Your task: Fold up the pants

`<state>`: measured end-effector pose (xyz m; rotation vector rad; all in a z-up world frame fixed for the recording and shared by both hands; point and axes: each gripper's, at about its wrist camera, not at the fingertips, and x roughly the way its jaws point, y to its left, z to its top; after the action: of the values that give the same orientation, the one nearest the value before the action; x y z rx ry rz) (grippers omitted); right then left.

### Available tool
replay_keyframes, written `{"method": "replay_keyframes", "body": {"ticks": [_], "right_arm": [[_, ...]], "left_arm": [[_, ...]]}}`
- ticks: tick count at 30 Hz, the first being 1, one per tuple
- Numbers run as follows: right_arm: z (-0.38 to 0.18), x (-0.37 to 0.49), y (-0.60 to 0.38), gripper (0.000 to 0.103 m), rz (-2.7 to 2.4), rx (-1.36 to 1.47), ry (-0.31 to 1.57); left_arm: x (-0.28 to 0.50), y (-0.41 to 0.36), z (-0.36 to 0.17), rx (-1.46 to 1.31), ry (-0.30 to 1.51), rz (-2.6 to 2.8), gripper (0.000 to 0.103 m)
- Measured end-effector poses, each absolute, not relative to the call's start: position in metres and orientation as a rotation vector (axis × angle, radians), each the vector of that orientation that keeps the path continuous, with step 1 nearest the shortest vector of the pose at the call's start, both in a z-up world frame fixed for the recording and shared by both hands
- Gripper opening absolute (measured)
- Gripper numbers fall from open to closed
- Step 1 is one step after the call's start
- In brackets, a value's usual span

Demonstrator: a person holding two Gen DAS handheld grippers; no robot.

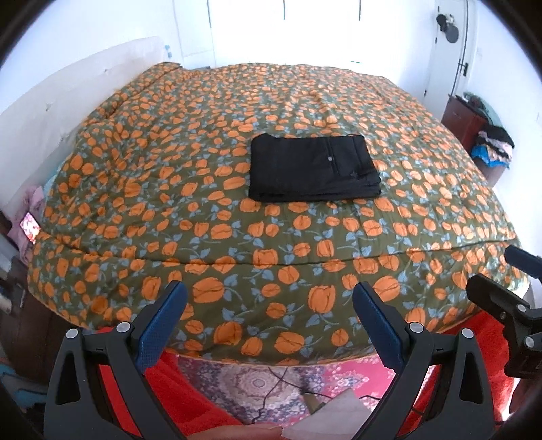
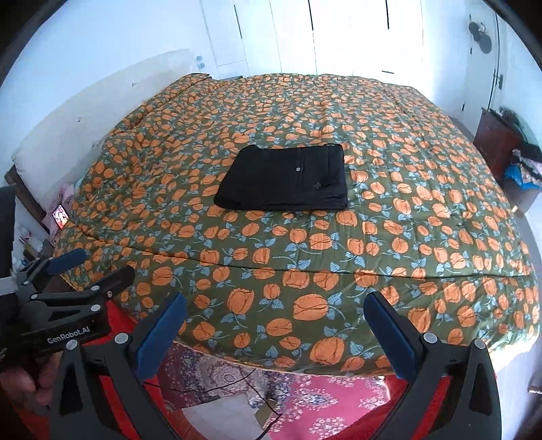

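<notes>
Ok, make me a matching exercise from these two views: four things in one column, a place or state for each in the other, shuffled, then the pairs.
Things:
1. black pants
2. floral quilt
3. left claw
4. patterned rug

Places or states:
A. open, holding nothing
B. on the floor below the bed's near edge
C. folded into a rectangle, lying mid-bed
D. spread over the whole bed

Pairs: 1-C, 2-D, 3-A, 4-B

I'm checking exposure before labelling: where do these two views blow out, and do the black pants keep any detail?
Left wrist view: the window wall behind the bed is blown out to white, and the folded pants read as near-solid black, with only a button and seams showing. Right wrist view: the same white glare at the top; fisheye bulges the floral bedspread.
</notes>
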<state>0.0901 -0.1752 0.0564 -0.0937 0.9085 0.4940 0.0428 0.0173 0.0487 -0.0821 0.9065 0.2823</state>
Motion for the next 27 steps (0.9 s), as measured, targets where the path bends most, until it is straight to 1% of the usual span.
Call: {"method": "replay_keyframes", "body": {"ticks": [6,27], "right_arm": [[0.0615,0.0877,-0.1748,0.103,0.47,-0.12,0.883],[0.0543,0.0914,-0.1751,0.103,0.439,-0.137,0.894]], "left_arm": [[0.0429,0.0174,0.0494,-0.08,0.902,0.29,0.099],[0.0454,0.0203,0.0439,-0.078,0.921,0.28,0.099]]}}
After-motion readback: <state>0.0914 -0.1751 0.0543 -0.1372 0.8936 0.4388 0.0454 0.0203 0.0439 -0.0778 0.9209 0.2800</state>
